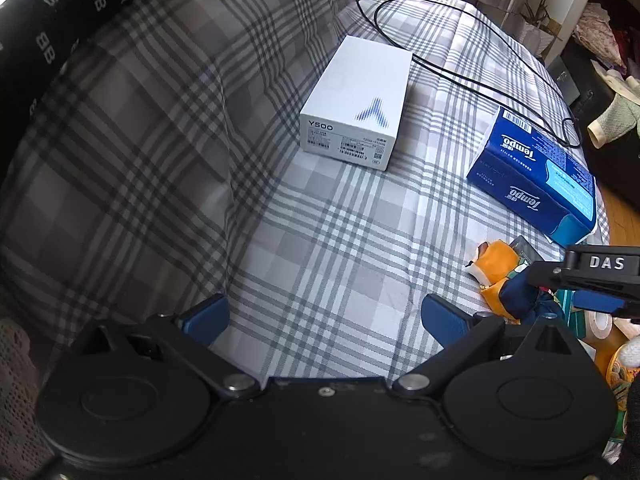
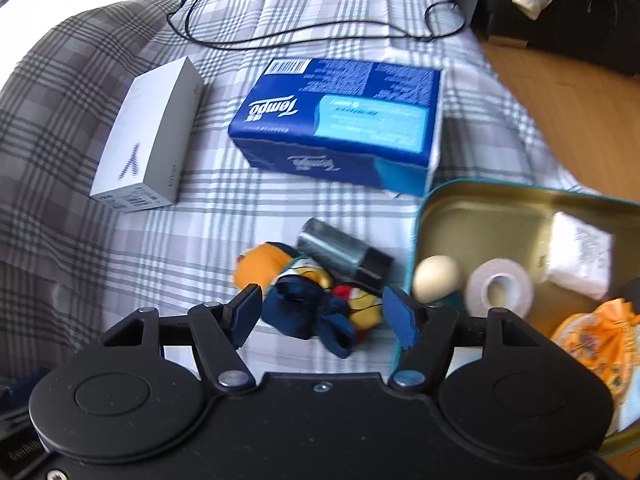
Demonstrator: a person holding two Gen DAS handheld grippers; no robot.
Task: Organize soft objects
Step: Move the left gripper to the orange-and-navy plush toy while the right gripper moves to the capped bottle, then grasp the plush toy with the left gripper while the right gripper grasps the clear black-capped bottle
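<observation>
A small orange and yellow plush toy (image 2: 280, 268) with a navy ribbon lies on the plaid bed sheet (image 2: 160, 280), just left of an open teal tin (image 2: 480, 204). My right gripper (image 2: 323, 316) hovers over the toy, open, its blue pads on either side of the ribbon and apart from it. The left wrist view shows the same toy (image 1: 496, 266) at the right, with a right gripper finger (image 1: 596, 303) above it. My left gripper (image 1: 324, 320) is open over bare sheet, with nothing between its pads.
The tin holds a pale ball (image 2: 436, 278), a tape roll (image 2: 500, 288), a white packet (image 2: 580, 256) and an orange pouch (image 2: 600, 340). A grey cylinder (image 2: 340, 250) lies beside the toy. Farther back lie a white box (image 1: 356, 104), a blue tissue pack (image 1: 536, 176) and a black cable (image 1: 460, 72).
</observation>
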